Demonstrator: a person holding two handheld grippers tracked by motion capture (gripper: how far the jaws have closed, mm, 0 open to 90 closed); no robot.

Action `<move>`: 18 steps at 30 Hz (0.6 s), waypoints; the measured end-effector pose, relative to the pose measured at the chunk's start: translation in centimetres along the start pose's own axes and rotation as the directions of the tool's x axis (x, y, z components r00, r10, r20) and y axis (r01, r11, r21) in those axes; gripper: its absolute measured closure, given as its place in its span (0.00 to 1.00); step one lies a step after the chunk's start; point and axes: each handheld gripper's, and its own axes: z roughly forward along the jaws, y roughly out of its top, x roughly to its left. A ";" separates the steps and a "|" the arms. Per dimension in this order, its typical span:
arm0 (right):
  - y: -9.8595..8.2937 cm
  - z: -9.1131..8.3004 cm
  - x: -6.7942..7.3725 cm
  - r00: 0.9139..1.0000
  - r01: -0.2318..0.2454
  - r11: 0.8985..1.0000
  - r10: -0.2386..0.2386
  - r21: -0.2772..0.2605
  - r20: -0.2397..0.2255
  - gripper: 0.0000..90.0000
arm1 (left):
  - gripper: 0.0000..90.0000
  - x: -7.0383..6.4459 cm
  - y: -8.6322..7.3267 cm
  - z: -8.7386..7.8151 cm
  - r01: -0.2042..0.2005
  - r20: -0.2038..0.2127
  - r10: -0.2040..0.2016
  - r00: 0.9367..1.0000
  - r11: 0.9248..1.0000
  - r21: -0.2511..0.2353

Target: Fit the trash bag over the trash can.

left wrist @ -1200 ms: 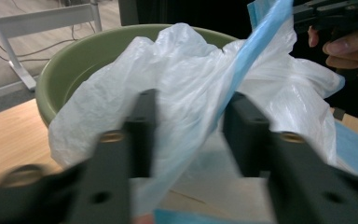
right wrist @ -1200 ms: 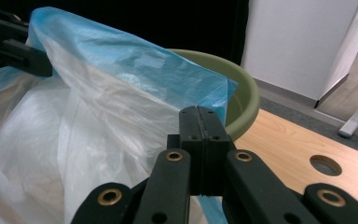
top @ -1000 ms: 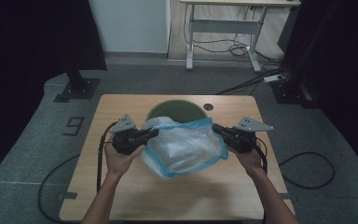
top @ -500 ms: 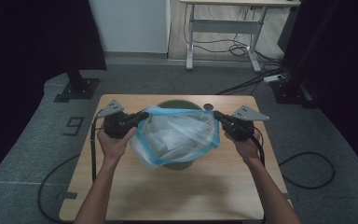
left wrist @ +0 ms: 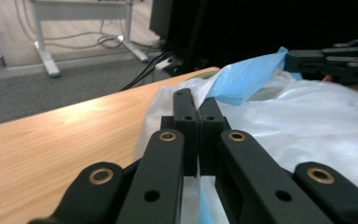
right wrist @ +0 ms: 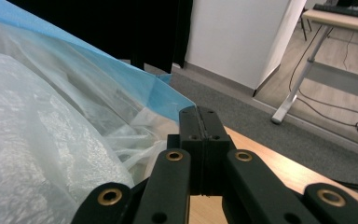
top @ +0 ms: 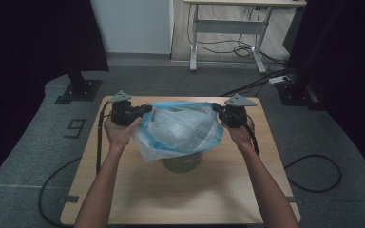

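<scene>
A clear plastic bag with a blue rim (top: 183,128) is stretched wide between my two grippers, over a dark green bin (top: 180,164) on the wooden table (top: 138,199). My left gripper (top: 145,110) is shut on the bag's left rim, my right gripper (top: 216,108) on its right rim. In the left gripper view the jaws of my left gripper (left wrist: 198,100) pinch the film where the blue rim (left wrist: 247,79) starts, with the right gripper (left wrist: 335,58) across the bag. My right gripper (right wrist: 198,114) clamps the blue rim (right wrist: 135,84) in the right gripper view. The bag hides most of the bin.
A white desk frame (top: 228,33) with cables stands on the floor behind the table. A black stand base (top: 78,88) sits at the back left. Cables trail from both grippers off the table's sides. Bare tabletop lies in front of the bin.
Both grippers moved away from me and spread apart, carrying the bag from beside the bin to over it. The bag's mouth is stretched wider and now covers the bin's top.
</scene>
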 end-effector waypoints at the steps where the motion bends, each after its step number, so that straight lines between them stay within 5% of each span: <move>1: -0.2 0.3 0.0 1.000 0.011 1.000 -0.011 0.010 0.007 0.98 | 0.99 0.2 -0.1 0.2 0.003 -0.004 -0.003 1.000 1.000 0.006; 7: -1.2 1.8 0.0 1.000 0.002 0.999 -0.002 0.046 0.008 0.98 | 0.99 1.1 -0.6 1.4 0.038 -0.002 -0.038 0.999 0.999 0.029; 13: -2.4 3.0 -0.1 0.998 -0.055 0.996 0.057 0.076 -0.034 0.98 | 0.99 2.0 -1.4 2.4 0.075 0.006 -0.076 0.997 0.995 0.061; 18: -3.1 3.6 0.0 0.995 -0.077 0.993 0.082 0.088 -0.060 0.99 | 0.99 2.8 -2.4 3.4 0.125 0.043 -0.129 0.991 0.989 0.083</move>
